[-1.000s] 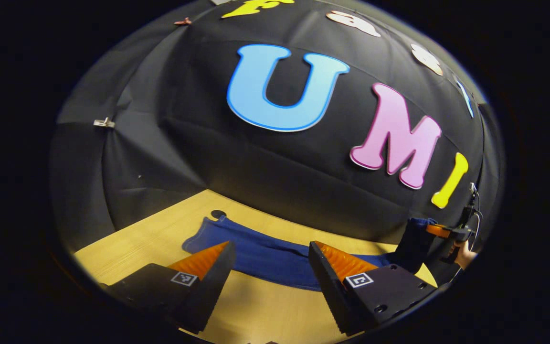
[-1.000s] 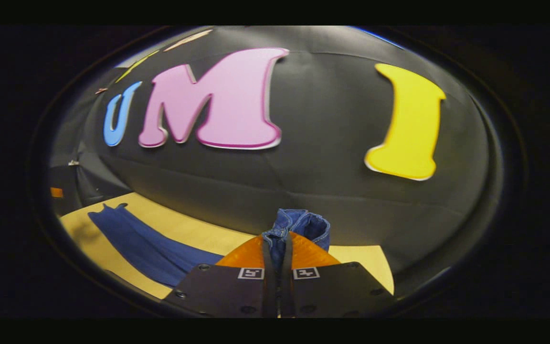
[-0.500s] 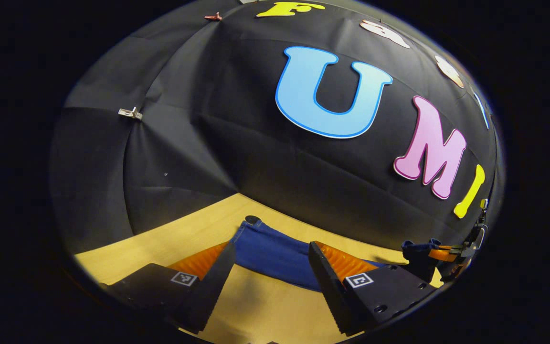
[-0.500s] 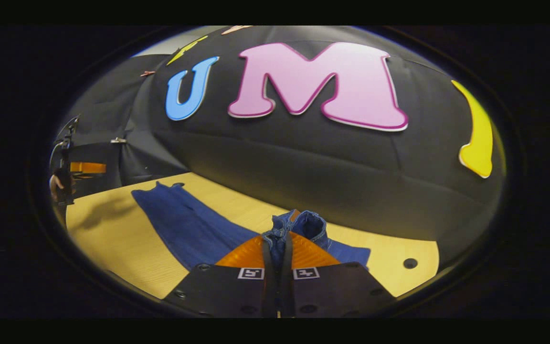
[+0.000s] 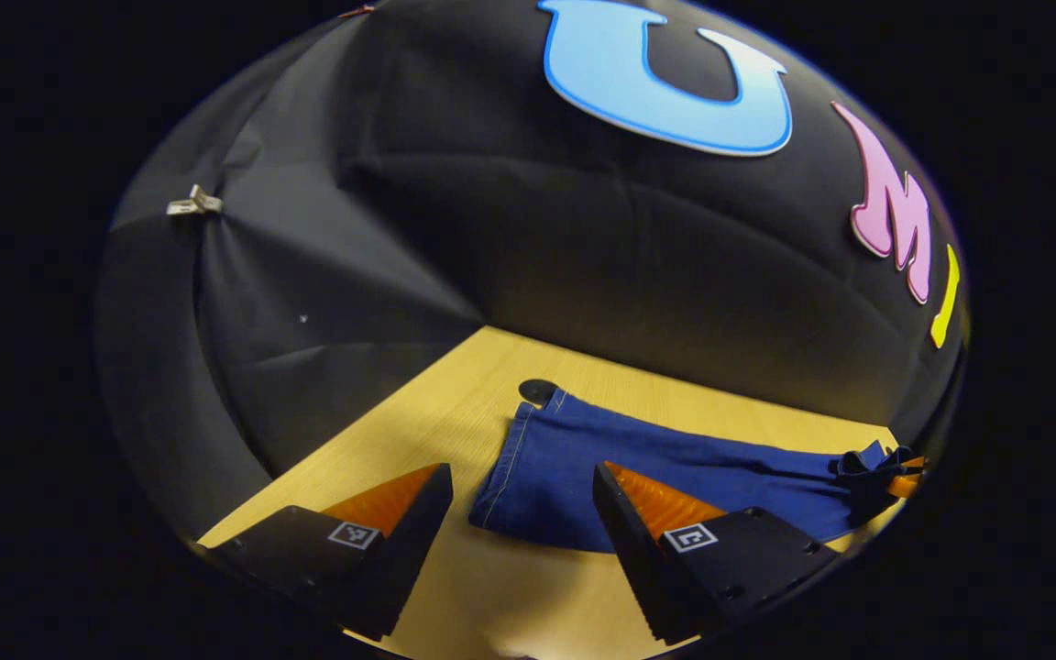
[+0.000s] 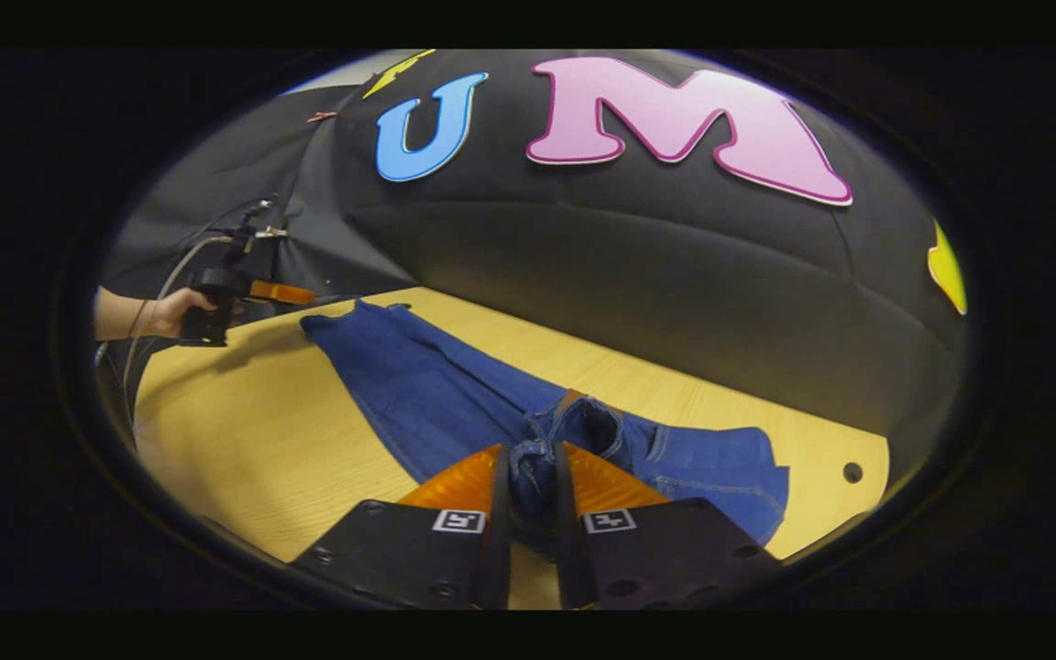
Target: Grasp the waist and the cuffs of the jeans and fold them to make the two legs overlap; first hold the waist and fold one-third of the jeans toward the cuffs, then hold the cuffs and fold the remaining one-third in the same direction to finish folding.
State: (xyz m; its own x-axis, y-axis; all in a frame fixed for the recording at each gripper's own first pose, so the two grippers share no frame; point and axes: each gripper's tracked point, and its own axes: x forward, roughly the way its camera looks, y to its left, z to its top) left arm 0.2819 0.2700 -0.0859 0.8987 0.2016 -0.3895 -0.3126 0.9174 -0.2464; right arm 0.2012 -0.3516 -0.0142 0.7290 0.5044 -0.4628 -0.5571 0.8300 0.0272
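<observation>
Across the lower middle of the right gripper view, the jeans [image 6: 455, 403] are spread lengthwise on the wooden table [image 6: 244, 458], cuffs toward the upper left of the frame, waist at the lower centre. The right gripper [image 6: 528, 495] is clenched on a bunched wad of the waist denim, both fingers pressed against it. In the left gripper view, the left gripper [image 5: 519, 509] is held with its fingers spread and nothing between them, just short of the cuff end [image 5: 528, 458] at lower centre. Denim is judged to be fairly heavy, soft and limp, so sagging and dragging are to be expected; the thick seamed waistband and hemmed cuffs are the firmest places to be taken. Whether both legs already overlap cannot be settled from these distorted views.
</observation>
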